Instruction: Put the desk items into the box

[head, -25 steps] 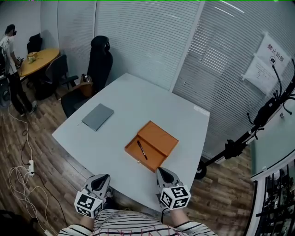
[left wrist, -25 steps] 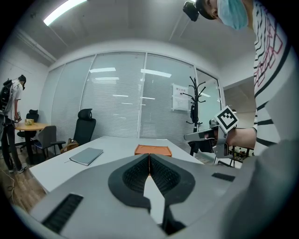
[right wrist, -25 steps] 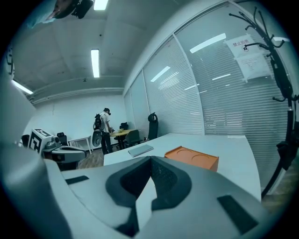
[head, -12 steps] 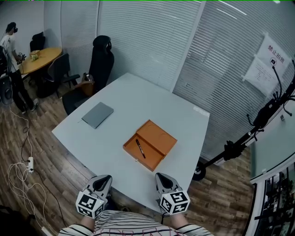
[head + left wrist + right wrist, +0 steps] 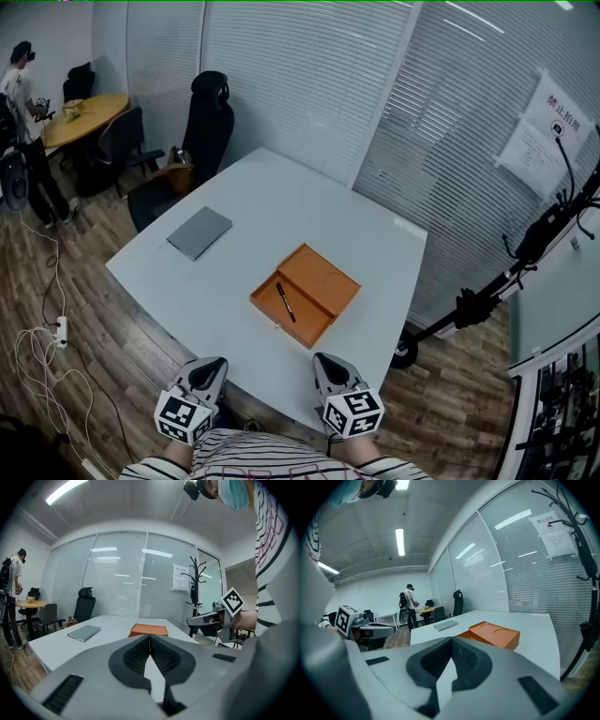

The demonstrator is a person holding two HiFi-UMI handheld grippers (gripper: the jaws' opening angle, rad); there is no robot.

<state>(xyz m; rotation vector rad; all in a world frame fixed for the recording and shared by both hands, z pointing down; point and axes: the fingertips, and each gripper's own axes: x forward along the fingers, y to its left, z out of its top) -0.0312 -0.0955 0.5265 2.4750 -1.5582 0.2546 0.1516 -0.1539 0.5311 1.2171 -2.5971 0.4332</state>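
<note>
An open orange box [image 5: 306,293] lies near the front middle of the white table [image 5: 272,216], with a black pen [image 5: 286,303] inside its tray. A grey notebook [image 5: 199,232] lies flat toward the table's left side. My left gripper [image 5: 208,367] hangs just off the table's near edge, shut and empty. My right gripper [image 5: 325,362] hovers at the same edge, below the box, also shut on nothing. The box [image 5: 148,630] and notebook [image 5: 84,632] show beyond the left gripper [image 5: 149,638]; from the right gripper [image 5: 451,641] I see the box [image 5: 492,634] and the notebook [image 5: 446,625].
A black office chair [image 5: 199,131] stands at the table's far left corner. A person [image 5: 25,131] stands by a round wooden table [image 5: 80,117] at the left. A coat stand [image 5: 525,253] leans at the right. Cables [image 5: 42,347] lie on the wood floor.
The view has shifted slightly; both grippers stay shut at the table's near edge, drifting a little. Box, pen and notebook have not moved.
</note>
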